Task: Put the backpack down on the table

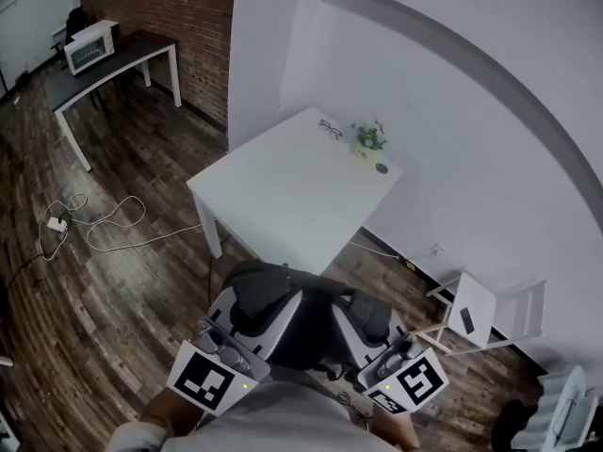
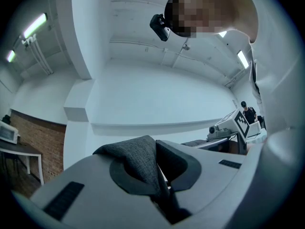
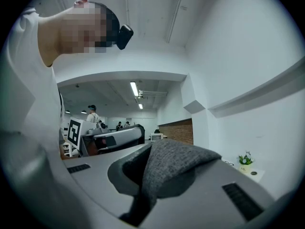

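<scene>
The dark grey backpack [image 1: 303, 320] hangs in front of me above the wooden floor, short of the white table [image 1: 283, 191]. My left gripper [image 1: 267, 301] is shut on a fold of its grey fabric [image 2: 136, 159] at the left side. On the right side, my right gripper [image 1: 347, 316] is shut on another fold of the fabric [image 3: 169, 168]. In the left gripper view the cloth runs down into the closed jaws of the left gripper [image 2: 159, 182]. The right gripper [image 3: 152, 190] pinches its fold the same way. Most of the bag's body is hidden below the jaws.
On the table's far corner lie a pair of glasses [image 1: 330, 128], a small potted plant [image 1: 369, 139] and a round dark object [image 1: 382, 169]. A white chair [image 1: 482, 314] stands to the right. Cables [image 1: 94, 222] trail on the floor at left. A desk with a microwave [image 1: 91, 45] stands far left.
</scene>
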`<state>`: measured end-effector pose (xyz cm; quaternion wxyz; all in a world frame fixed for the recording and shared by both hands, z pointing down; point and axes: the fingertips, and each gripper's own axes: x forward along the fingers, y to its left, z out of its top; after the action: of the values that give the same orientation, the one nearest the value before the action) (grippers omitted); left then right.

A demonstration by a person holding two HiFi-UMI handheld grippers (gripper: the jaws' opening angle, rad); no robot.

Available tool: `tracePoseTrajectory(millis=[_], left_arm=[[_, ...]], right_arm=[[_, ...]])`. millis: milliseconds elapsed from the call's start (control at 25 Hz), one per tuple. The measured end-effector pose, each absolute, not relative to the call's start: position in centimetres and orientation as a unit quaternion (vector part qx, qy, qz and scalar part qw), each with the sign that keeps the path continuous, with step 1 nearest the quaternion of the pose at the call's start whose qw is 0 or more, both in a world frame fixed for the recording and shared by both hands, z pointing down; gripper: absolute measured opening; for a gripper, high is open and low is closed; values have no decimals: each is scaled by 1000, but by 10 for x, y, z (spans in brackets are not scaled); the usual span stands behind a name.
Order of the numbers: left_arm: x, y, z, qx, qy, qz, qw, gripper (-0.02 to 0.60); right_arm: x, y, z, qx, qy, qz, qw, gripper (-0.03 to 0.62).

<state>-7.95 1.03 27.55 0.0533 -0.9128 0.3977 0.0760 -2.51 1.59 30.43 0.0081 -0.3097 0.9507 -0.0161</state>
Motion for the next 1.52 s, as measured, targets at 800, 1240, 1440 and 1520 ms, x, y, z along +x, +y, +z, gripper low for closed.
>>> tracePoseTrajectory(millis=[800, 1240, 1440, 1520], left_arm=[[-74, -78, 223, -890, 438, 72, 100, 44], [-53, -153, 202, -892, 431, 82, 113, 44], [-51, -174, 198, -895, 425, 85, 107, 44], [-49, -183, 199, -895, 425, 82, 109, 44]], right_arm=[[-19, -77, 244, -272, 961, 35, 30, 40], [4, -158, 221, -283, 957, 47, 43, 40], [9, -179, 217, -279, 958, 48, 45, 40], [11, -187, 218, -278, 958, 49, 45, 40]])
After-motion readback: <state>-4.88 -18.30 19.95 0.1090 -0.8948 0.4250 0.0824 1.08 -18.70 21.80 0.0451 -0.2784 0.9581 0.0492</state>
